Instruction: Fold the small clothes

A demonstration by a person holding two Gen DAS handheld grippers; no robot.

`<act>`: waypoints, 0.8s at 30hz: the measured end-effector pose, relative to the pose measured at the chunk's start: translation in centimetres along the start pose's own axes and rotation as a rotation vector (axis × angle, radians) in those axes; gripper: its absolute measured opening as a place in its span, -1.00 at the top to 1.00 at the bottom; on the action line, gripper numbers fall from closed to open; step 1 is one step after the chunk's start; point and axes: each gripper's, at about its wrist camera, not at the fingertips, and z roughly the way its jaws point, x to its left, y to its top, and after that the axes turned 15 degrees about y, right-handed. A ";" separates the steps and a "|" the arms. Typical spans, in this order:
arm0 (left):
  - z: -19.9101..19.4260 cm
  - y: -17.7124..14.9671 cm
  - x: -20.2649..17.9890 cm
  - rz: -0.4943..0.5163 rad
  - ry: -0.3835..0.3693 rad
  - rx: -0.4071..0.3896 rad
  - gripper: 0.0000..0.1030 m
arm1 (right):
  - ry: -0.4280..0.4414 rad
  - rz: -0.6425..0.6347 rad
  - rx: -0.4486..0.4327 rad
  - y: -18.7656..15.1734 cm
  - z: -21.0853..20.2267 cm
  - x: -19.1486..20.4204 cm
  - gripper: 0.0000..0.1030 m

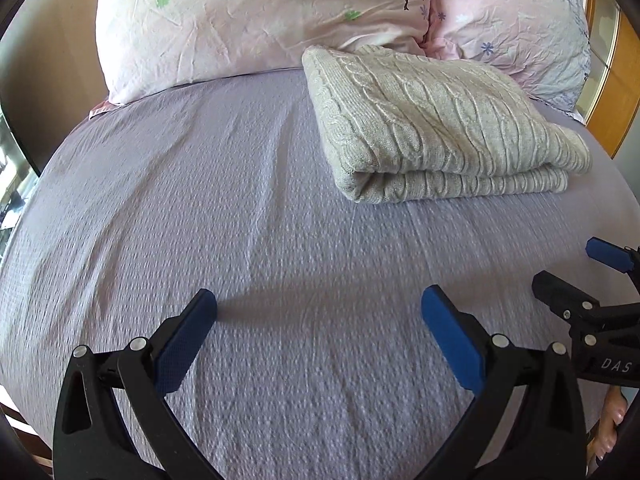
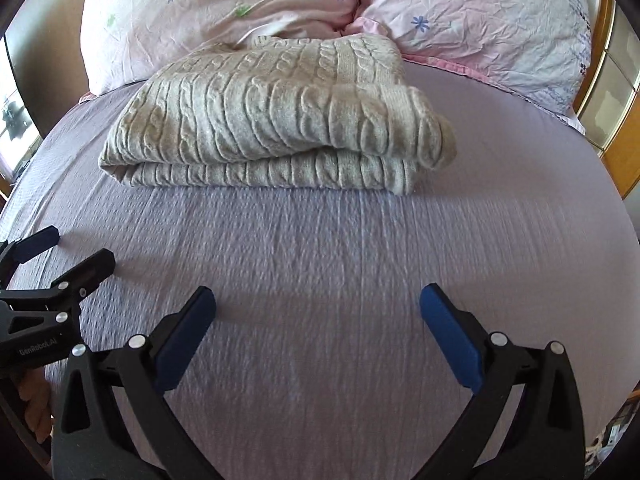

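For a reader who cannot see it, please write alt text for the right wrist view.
A folded beige cable-knit sweater lies on a lilac bed sheet, in front of two pink floral pillows. The right gripper is open and empty above the sheet, and the left gripper shows at the left edge.

Left gripper [image 1: 319, 304] jaws spread wide, nothing between the pads. Right gripper [image 2: 318, 304] same: wide apart, holding nothing. Both side by side, low, pointing forward, each visible at the other's frame edge.
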 end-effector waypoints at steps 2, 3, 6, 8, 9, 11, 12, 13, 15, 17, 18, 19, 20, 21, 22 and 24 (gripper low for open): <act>0.0 0.0 0.0 -0.001 0.001 0.000 -0.97 | -0.005 0.006 0.001 0.0 0.0 0.0 -0.97; 0.0 0.0 0.0 -0.001 0.001 0.000 -0.97 | -0.006 0.008 0.002 0.0 0.0 0.0 -0.97; 0.0 0.0 0.0 -0.001 0.001 0.001 -0.97 | -0.007 0.009 0.006 0.0 -0.1 0.0 -0.97; 0.0 0.0 0.0 -0.001 0.001 0.001 -0.97 | -0.007 0.010 0.005 0.0 -0.1 0.0 -0.97; 0.0 0.0 0.0 -0.001 0.001 0.001 -0.97 | -0.007 0.010 0.005 0.0 -0.1 0.0 -0.97; 0.0 0.0 0.0 -0.002 0.001 0.001 -0.97 | -0.007 0.009 0.005 0.0 -0.1 0.0 -0.97; 0.0 0.0 0.0 -0.002 0.001 0.001 -0.97 | -0.007 0.010 0.005 0.0 -0.1 0.0 -0.97; 0.0 0.0 0.0 -0.002 0.001 0.001 -0.97 | -0.008 0.010 0.005 0.0 0.0 0.0 -0.97; 0.0 0.0 0.0 -0.002 0.001 0.001 -0.97 | -0.008 0.012 0.004 0.0 0.0 0.0 -0.97; 0.0 0.0 0.0 -0.002 0.001 0.001 -0.97 | -0.008 0.010 0.005 0.0 -0.1 0.0 -0.97; 0.0 0.0 0.0 -0.001 0.001 0.001 -0.97 | -0.007 0.010 0.005 0.0 -0.1 0.0 -0.97; 0.0 0.1 0.0 -0.001 0.001 0.001 -0.97 | -0.007 0.011 0.005 0.0 -0.1 0.0 -0.97; 0.0 0.0 0.0 -0.001 0.001 0.001 -0.97 | -0.007 0.010 0.006 0.0 -0.1 0.0 -0.97; 0.0 0.1 0.0 -0.001 0.001 0.001 -0.97 | -0.007 0.010 0.006 0.0 0.0 0.0 -0.97; 0.0 0.0 0.0 -0.001 0.001 0.001 -0.97 | -0.007 0.010 0.006 0.0 0.0 0.0 -0.97; 0.0 0.0 0.0 -0.001 0.001 0.001 -0.97 | -0.007 0.011 0.006 0.1 0.0 0.0 -0.97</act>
